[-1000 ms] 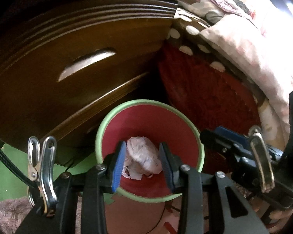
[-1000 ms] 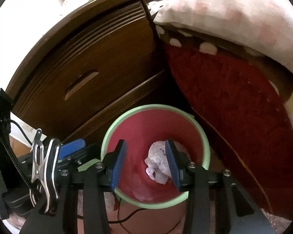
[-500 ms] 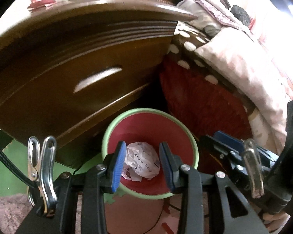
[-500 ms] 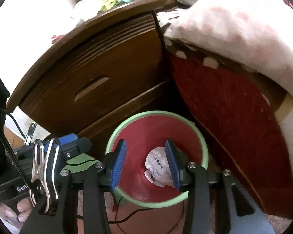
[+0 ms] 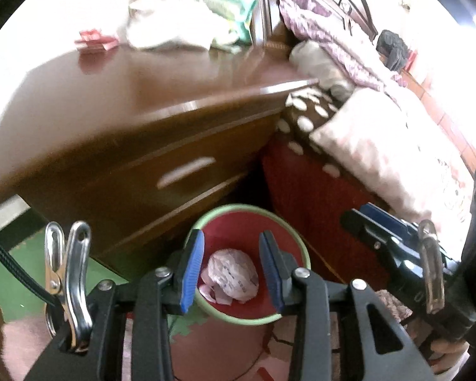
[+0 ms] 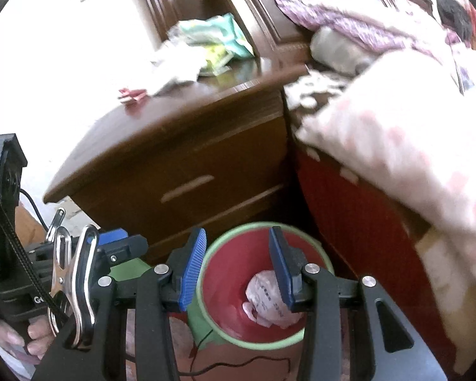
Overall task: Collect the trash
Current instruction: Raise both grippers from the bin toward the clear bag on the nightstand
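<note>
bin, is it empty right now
No, a crumpled paper wad lies at the bottom of the bin.

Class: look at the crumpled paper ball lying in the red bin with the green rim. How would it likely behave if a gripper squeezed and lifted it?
The crumpled paper ball looks light and would probably crush, given its loose creases. Its uneven folds suggest it would hardly roll.

Place: you're in a home bedroom
Bed: on your right, pink quilt over a red bed base
Nightstand: dark wooden bedside cabinet at far left, wipes packet on top
Floor: small red bin near the bed
</note>
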### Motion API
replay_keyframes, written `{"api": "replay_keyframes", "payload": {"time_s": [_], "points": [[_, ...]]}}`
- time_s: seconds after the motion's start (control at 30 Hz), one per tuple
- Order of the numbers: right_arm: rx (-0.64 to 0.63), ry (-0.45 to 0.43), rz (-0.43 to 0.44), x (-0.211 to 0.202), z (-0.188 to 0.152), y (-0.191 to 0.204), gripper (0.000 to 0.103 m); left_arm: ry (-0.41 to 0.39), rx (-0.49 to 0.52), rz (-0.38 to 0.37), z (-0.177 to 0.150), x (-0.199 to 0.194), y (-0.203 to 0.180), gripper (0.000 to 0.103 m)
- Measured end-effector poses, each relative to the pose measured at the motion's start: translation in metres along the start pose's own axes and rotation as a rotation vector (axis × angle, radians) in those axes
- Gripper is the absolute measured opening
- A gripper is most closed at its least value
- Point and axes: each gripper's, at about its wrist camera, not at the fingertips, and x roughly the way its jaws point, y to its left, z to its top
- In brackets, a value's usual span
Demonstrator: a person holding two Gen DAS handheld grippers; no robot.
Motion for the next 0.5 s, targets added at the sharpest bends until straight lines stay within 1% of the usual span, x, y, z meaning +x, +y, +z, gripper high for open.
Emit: {"api": "replay_keyframes", "payload": {"time_s": [0.23, 0.37, 0.5], "points": [[-0.084, -0.039, 0.025, -0.012, 0.026, 0.026, 0.042, -0.062, 0.013, 0.034, 0.032, -0.034, 0.009, 0.039], [-0.091, -0.049, 0.066, -0.013, 0.041, 0.033, 0.042, -0.102, 0.038, 0.062, 0.055, -0.048, 0.012, 0.039], [-0.114, -0.067, 0.075, -0.013, 0.059, 0.039, 0.042, -0.134, 0.046, 0.092, 0.076, -0.056, 0.017, 0.039]]}}
